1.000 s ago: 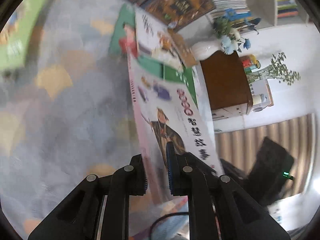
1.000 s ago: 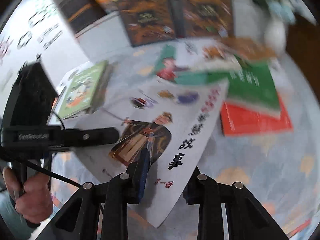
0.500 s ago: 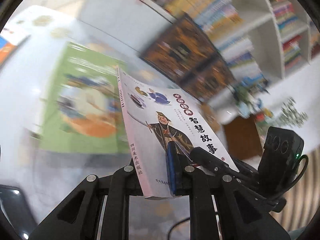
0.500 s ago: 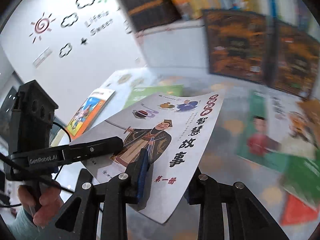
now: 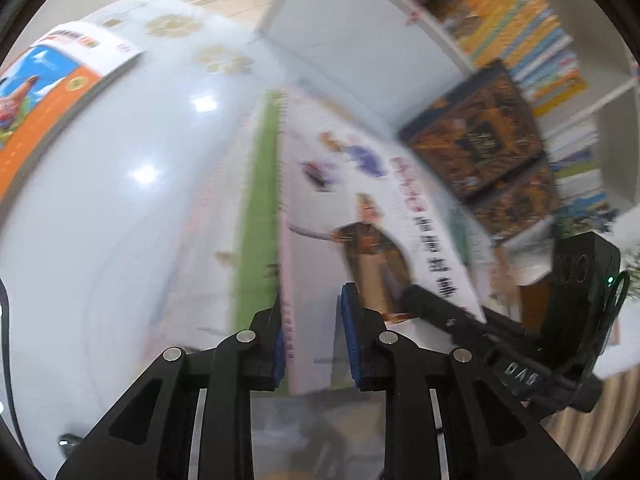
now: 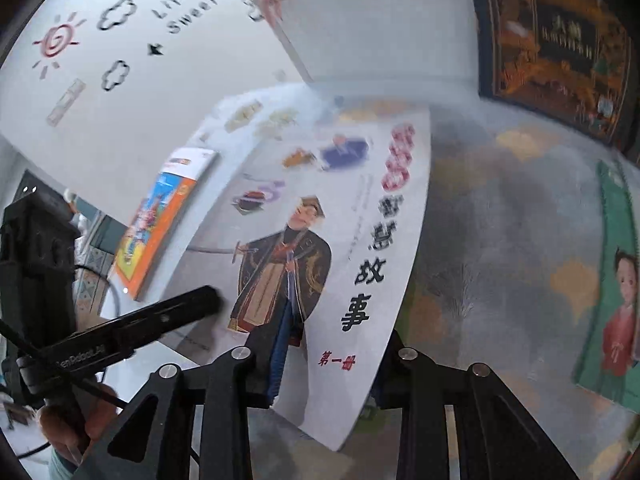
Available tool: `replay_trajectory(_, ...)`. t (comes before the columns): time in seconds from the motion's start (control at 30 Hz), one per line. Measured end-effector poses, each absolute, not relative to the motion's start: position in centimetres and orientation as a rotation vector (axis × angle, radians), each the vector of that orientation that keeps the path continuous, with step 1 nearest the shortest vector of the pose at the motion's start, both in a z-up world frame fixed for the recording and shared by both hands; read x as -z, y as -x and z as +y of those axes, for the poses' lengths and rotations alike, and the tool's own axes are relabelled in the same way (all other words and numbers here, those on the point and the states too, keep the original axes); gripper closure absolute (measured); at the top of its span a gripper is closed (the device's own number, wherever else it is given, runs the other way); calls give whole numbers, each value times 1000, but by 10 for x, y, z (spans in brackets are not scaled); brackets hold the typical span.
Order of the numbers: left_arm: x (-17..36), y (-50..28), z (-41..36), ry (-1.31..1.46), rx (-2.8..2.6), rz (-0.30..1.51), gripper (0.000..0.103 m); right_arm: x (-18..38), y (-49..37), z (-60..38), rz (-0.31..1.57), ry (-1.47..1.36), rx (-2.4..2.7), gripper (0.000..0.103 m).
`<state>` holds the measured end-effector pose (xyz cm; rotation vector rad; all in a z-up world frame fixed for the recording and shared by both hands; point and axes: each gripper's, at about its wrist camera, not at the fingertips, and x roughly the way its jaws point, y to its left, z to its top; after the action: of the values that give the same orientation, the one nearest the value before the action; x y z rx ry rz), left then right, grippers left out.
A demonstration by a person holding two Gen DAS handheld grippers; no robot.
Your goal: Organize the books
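The thin, floppy white storybook (image 6: 352, 264) sags between both grippers' opening jaws, so its stiffer spine edge suits gripping best.

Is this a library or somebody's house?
Probably a children's reading room or small library. A bookshelf is packed with colourful books, picture books like the white storybook lie on the table, and the wall has sun and cloud stickers.
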<state>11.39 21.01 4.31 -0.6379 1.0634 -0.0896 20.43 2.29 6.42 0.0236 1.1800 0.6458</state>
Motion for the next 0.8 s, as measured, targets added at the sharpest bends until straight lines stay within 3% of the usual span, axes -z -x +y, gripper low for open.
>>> replay_trajectory(0.43, -31, -89, 262, 732, -12, 1029, 81, -58, -221, -45, 1227, -20, -383, 65)
replay_trajectory(0.6, -32, -86, 258, 734, -7, 1031, 80, -41, -224, -22, 1305, 21, -392, 66)
replay_trajectory(0.8, -44, -81, 261, 703, -23, 1028, 80, -48, -216, 14, 1270, 89, -443, 68)
